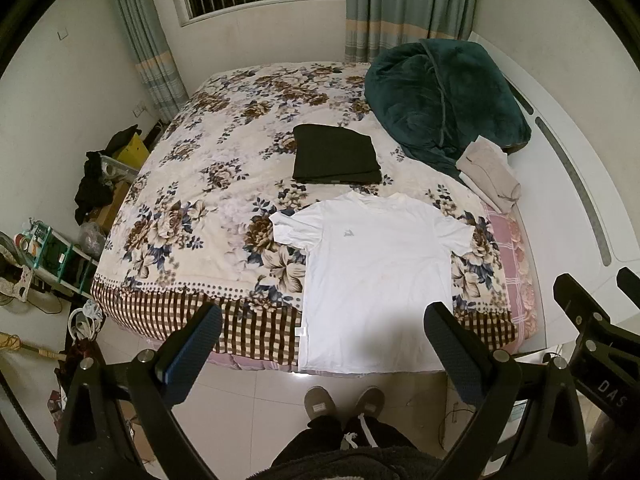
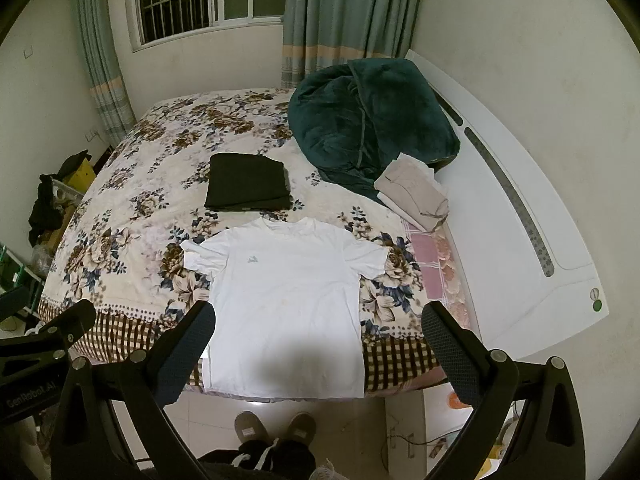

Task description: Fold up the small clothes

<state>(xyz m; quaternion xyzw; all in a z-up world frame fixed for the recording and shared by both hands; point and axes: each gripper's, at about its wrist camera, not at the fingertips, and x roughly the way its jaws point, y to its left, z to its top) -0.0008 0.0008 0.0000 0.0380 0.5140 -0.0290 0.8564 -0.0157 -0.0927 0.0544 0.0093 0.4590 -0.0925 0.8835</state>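
Note:
A white T-shirt [image 1: 376,276] [image 2: 286,300] lies flat and face up at the bed's near edge, collar pointing away, hem hanging a little over the edge. My left gripper [image 1: 324,328] is open, held high above the hem with nothing between its fingers. My right gripper [image 2: 318,324] is also open and empty, raised above the shirt's lower half. A folded dark garment [image 1: 336,154] [image 2: 248,182] rests just beyond the collar. Folded beige clothes [image 1: 490,172] [image 2: 414,194] lie at the right by the headboard.
A floral blanket [image 1: 208,200] [image 2: 132,220] covers the bed. A dark green quilt [image 1: 444,88] [image 2: 368,124] is bunched at the far right. White headboard [image 2: 520,232] on the right. Clutter and a shelf [image 1: 48,256] stand on the left floor. A person's slippers [image 1: 344,400] are on the tiles.

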